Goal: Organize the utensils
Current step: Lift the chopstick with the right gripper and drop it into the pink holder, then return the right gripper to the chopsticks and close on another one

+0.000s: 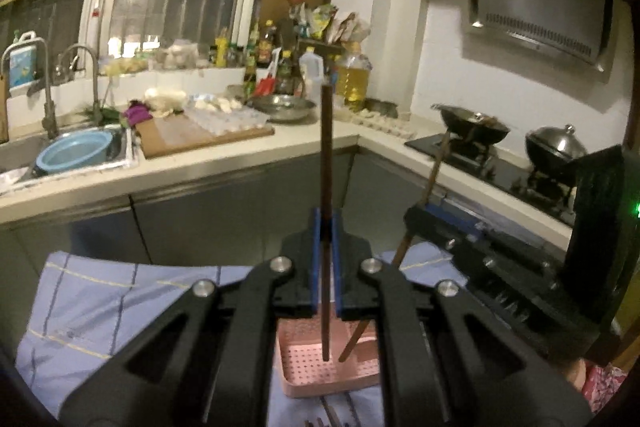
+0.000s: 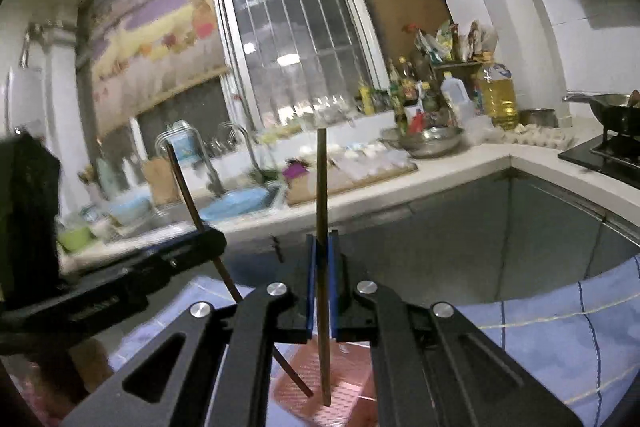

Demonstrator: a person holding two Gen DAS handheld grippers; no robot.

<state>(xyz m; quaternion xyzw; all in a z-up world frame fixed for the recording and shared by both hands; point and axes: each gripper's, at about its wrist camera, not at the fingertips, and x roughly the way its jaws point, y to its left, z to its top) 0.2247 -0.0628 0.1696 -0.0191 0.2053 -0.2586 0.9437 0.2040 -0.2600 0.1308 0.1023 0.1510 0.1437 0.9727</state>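
Note:
My left gripper (image 1: 327, 227) is shut on a dark brown chopstick (image 1: 326, 155) held upright, its lower tip just over the perforated floor of a pink tray (image 1: 310, 373). My right gripper (image 2: 322, 247) is shut on a second chopstick (image 2: 321, 187), also upright, its tip in the same pink tray (image 2: 344, 379). The right gripper (image 1: 424, 211) and its slanted chopstick (image 1: 434, 167) show at the right of the left wrist view. The left gripper (image 2: 208, 233) and its chopstick (image 2: 184, 187) show at the left of the right wrist view.
The tray sits on a blue checked cloth (image 1: 120, 307). More utensils (image 1: 332, 415) lie on the cloth in front of the tray. Behind are a white counter (image 1: 240, 159), a sink with a blue basin (image 1: 76, 151), bottles, and a stove with woks (image 1: 472, 127).

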